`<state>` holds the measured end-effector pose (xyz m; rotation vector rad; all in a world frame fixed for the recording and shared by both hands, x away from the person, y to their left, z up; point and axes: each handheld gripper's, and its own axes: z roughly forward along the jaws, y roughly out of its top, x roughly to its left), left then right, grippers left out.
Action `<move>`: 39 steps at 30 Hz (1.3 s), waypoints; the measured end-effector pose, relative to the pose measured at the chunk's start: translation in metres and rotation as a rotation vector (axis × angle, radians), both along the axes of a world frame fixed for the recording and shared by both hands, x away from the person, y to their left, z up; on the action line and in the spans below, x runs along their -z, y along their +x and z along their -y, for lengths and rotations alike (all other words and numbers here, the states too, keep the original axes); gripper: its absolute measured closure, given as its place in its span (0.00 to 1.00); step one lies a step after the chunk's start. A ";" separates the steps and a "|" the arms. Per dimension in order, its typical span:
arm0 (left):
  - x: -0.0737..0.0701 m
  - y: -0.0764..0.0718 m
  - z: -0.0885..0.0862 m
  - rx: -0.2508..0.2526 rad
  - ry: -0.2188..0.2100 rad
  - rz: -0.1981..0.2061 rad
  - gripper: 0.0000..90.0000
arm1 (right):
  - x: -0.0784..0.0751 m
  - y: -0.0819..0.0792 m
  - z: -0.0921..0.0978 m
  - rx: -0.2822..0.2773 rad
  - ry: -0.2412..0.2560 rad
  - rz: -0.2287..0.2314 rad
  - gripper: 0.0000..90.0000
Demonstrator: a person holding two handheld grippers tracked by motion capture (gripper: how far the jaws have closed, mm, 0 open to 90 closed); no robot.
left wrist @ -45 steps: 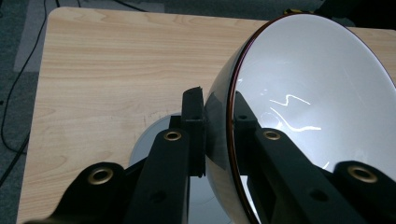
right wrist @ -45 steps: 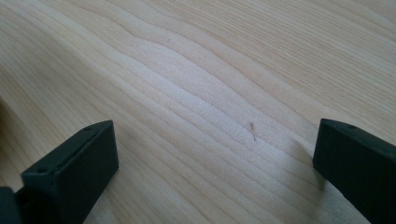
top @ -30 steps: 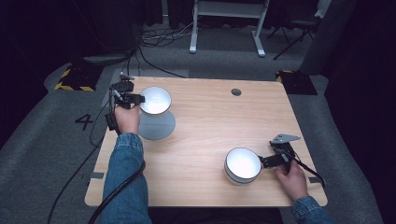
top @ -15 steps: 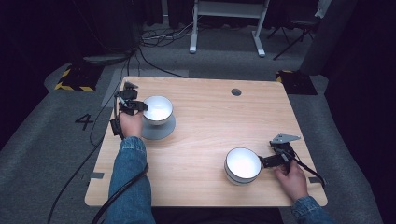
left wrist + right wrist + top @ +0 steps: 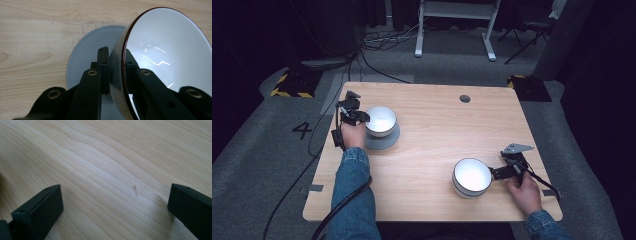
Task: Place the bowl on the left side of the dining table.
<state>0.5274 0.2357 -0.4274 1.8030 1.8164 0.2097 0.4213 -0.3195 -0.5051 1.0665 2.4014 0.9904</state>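
Wooden table [image 5: 432,150]: grey plate [image 5: 387,142] at left of frame, white bowl [image 5: 381,120] over it. Left gripper [image 5: 117,67] pinches bowl rim; lower level, centred. Right gripper [image 5: 115,205] open, beside 2nd bowl [image 5: 472,176], lower right.

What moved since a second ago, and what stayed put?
The left gripper, clamped on the rim of the left bowl, has lowered it toward the grey plate. Whether bowl and plate touch, I cannot tell. The right gripper, open, and the right bowl stayed put on the table.
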 end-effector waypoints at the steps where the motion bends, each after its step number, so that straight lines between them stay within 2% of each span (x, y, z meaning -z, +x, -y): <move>1: 0.002 0.001 0.000 -0.001 -0.010 -0.006 0.90 | 0.000 0.000 0.000 0.001 0.000 -0.001 0.00; 3: 0.002 0.001 0.000 -0.003 -0.008 -0.009 0.90 | 0.000 0.000 0.000 0.001 0.001 -0.001 0.00; 4: 0.005 0.002 -0.001 0.001 0.017 -0.011 0.90 | 0.000 0.000 0.000 0.001 0.000 -0.001 0.00; 9: 0.009 0.004 -0.002 -0.003 0.023 -0.016 0.90 | 0.000 0.000 0.000 0.001 0.000 -0.001 0.00; 15: 0.012 0.005 -0.003 -0.004 0.013 -0.019 0.90 | 0.000 0.000 0.000 0.001 0.001 -0.001 0.00; 18: 0.016 0.005 -0.007 -0.006 -0.014 -0.024 0.90 | 0.000 0.000 0.000 0.001 0.000 -0.001 0.00; 22: 0.016 0.005 -0.006 -0.003 -0.002 -0.006 0.90 | 0.000 0.000 0.000 0.001 0.000 -0.001 0.00; 26: 0.017 0.005 -0.008 0.002 -0.001 -0.011 0.88 | 0.000 0.000 0.000 0.000 0.000 0.000 0.00; 28: 0.017 0.005 -0.008 0.005 0.023 -0.020 0.84 | 0.000 0.000 0.000 0.001 0.000 -0.001 0.00; 30: 0.016 0.005 -0.009 0.009 0.027 -0.016 0.83 | 0.000 0.000 0.000 -0.002 -0.005 0.001 0.00; 31: 0.015 0.005 -0.008 0.013 0.014 -0.019 0.82 | 0.000 0.000 0.000 -0.002 -0.006 0.002 0.00; 33: 0.014 0.005 -0.007 0.019 0.028 -0.020 0.77 | 0.000 0.000 0.000 -0.002 -0.006 0.002 0.00; 38: 0.000 0.003 -0.005 -0.011 0.036 0.028 0.56 | 0.000 0.000 0.000 -0.002 -0.007 0.002 0.00; 39: -0.003 0.002 -0.004 0.000 0.046 0.042 0.54 | 0.000 0.000 0.000 -0.002 -0.007 0.002 0.00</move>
